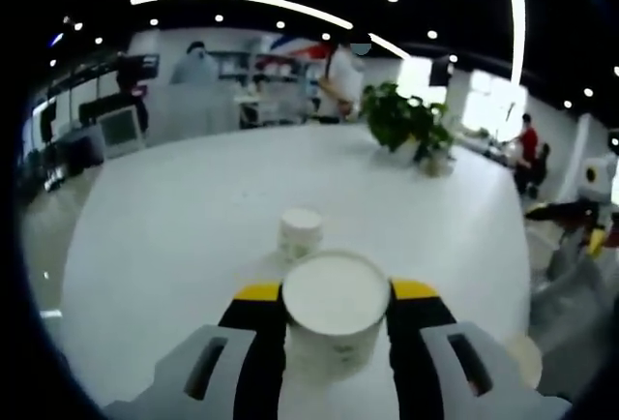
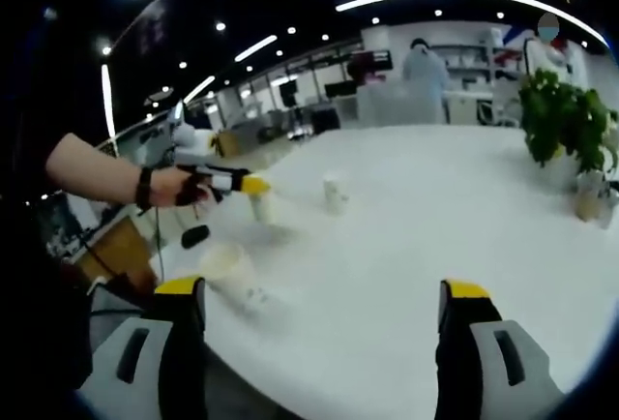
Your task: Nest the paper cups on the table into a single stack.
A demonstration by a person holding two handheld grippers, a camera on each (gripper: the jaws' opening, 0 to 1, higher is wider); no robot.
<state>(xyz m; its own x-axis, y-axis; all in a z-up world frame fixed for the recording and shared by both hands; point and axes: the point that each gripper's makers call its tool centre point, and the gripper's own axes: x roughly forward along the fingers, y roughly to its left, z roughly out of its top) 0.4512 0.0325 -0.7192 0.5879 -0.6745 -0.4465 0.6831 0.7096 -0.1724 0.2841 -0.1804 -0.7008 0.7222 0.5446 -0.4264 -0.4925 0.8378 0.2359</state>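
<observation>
Now left gripper (image 1: 336,315) clamps cup (image 1: 335,315) — right gripper (image 2: 319,304) agape.

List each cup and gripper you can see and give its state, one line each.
Held cup: upside down, clamped between left gripper jaws.
Far cup: upside down, standing free on table.
Near-edge cup: lying on its side.
Left gripper: shut on cup.
Right gripper: open, holding nothing.

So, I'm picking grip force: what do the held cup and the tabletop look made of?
The held cup looks like thin matte white paper with a rolled rim and faint print low on its wall; the blur leaves any coating open. The tabletop looks like a smooth white laminate or painted board, with a soft sheen from the ceiling lights.
</observation>
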